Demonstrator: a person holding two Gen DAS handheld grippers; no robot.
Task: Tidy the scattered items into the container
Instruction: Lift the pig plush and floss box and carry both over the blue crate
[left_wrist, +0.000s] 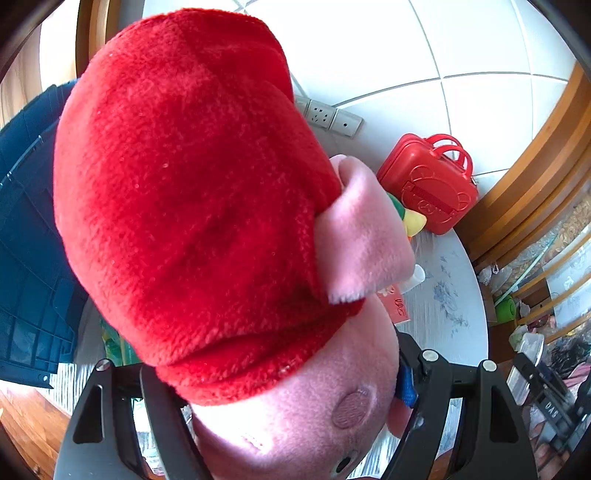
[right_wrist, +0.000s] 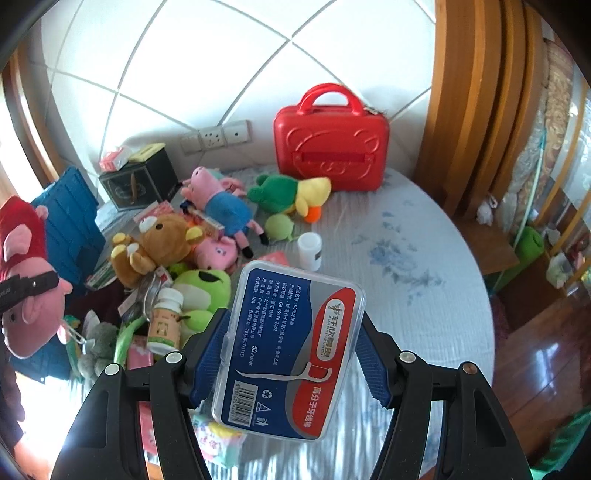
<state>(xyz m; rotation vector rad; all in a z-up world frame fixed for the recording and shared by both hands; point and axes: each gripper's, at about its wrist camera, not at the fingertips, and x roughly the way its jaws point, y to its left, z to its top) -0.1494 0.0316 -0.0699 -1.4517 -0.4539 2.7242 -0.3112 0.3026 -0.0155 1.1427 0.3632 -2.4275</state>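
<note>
Both claws loaded: left gripper (left_wrist: 295, 417) clamps the pig plush (left_wrist: 207, 206), right gripper (right_wrist: 284, 362) pinches the floss box (right_wrist: 288, 350). That slick, tilted box could slip before reaching the blue crate (right_wrist: 70, 221) at far left.

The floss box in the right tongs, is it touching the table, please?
Apart: the right wrist view shows the floss box clamped between the right tongs, lifted above the table.

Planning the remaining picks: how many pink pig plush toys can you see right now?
3. One in a red dress held by the left gripper; one in blue lying before the red case; a pink pig head beside the brown bear. The pile may hide more.
</note>
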